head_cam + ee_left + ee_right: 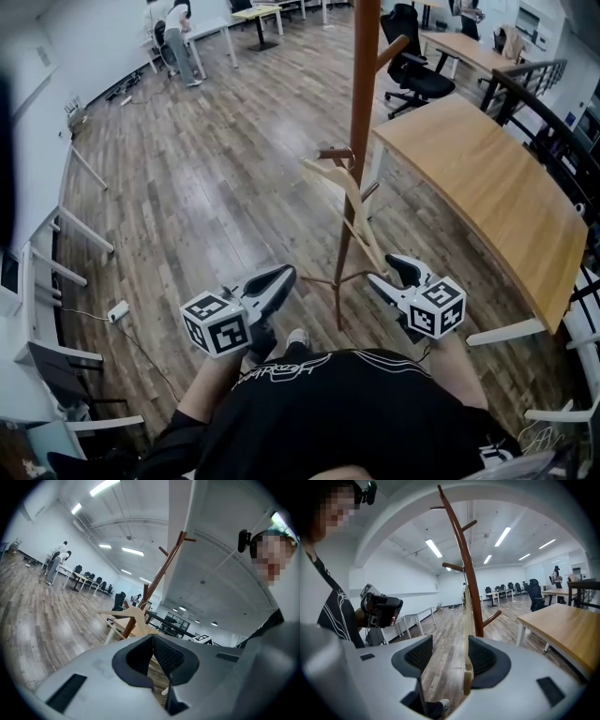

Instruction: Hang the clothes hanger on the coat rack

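Plank floor spreads under everything. At the right stands a long wooden table. Beside it the rack, a brown pole with pegs, rises mid-scene. The hanger, of pale wood, hangs slanted against the pole, its top at a low peg. Its lower arm reaches between the jaws of the right tool. That tool is released, jaws wide, with the arm close to one pad but not pinched. The left tool is clenched on nothing, left of the pole.
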Available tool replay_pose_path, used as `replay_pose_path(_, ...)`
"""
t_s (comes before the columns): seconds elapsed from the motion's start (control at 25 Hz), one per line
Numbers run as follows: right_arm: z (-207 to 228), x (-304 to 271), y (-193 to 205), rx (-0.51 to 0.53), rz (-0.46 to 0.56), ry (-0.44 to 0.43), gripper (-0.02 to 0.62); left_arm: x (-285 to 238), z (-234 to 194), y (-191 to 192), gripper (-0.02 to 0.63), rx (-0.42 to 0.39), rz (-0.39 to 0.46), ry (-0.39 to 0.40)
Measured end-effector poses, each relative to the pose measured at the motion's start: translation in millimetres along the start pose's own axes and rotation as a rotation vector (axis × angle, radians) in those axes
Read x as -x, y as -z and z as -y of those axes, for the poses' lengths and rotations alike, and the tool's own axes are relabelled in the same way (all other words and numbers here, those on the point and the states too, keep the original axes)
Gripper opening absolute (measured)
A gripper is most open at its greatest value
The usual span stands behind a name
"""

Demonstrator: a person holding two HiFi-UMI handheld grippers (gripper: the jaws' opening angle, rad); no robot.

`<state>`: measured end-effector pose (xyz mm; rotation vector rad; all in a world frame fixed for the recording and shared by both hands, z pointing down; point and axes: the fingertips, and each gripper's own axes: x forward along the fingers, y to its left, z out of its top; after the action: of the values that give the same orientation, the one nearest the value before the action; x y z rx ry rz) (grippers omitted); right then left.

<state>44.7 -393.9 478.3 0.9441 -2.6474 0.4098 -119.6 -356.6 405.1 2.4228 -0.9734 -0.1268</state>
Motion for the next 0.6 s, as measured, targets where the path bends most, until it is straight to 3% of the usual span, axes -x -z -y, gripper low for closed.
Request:
replay_pose_path(0.2, -36, 35, -22, 0.038, 0.101, -0.073, 0.245, 19, 26, 15, 0.008, 0.0, 0.043, -0.013)
replay_pose_path(0.4, -74, 57, -23, 0.002, 0.169, -0.187, 0.244, 31, 51, 33, 0.008, -0.003, 0.045, -0.012)
replay_pose_path(0.6, -87, 68, -17, -0.022, 0.195, -0.198, 0.224, 33, 71, 36, 0.008, -0.027, 0.04, 0.018)
